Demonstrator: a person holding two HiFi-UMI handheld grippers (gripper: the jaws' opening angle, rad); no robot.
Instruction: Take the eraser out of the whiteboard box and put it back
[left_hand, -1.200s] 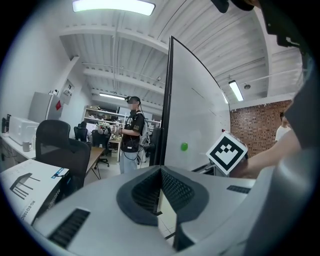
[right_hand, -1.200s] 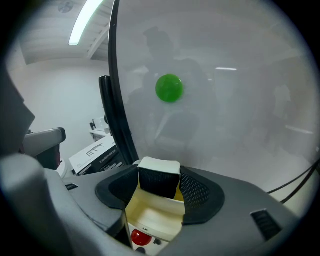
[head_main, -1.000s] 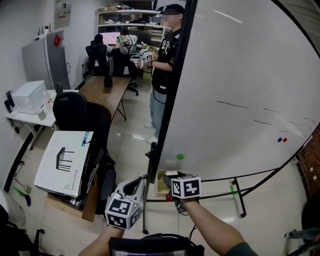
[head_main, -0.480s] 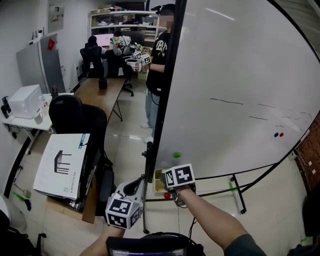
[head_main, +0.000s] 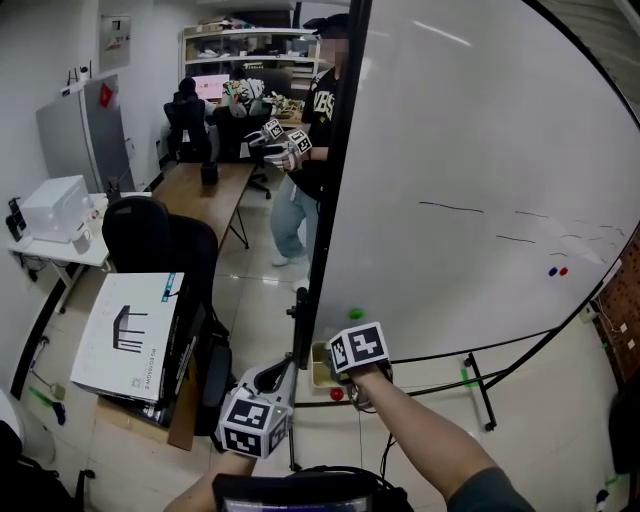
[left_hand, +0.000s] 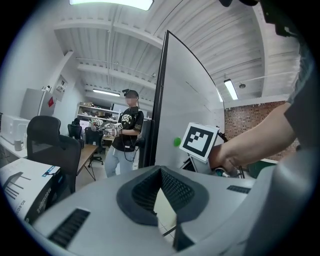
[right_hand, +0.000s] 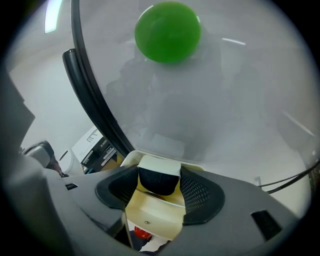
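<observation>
The eraser (right_hand: 159, 175), white-backed with dark felt, sits between the pads of my right gripper (right_hand: 159, 184), which is shut on it. It hangs just over the cream whiteboard box (right_hand: 152, 215), low at the whiteboard's left edge. In the head view the right gripper (head_main: 345, 380) points steeply down at that box (head_main: 320, 362), and the eraser is hidden there. My left gripper (head_main: 283, 368) is held lower left of the box, shut with nothing in it. In the left gripper view its jaws (left_hand: 161, 170) meet at the tips.
The big whiteboard (head_main: 480, 180) fills the right side, with a green magnet (head_main: 355, 314) above the box and a red object (head_main: 337, 394) below it. Left are a flat carton (head_main: 130, 320), a black chair (head_main: 150, 225) and a desk. A person (head_main: 300, 150) stands behind the board.
My right gripper has shifted slightly up and left by the box and tipped further down, still holding the eraser. The left gripper has stayed put. The person behind the board has stepped.
</observation>
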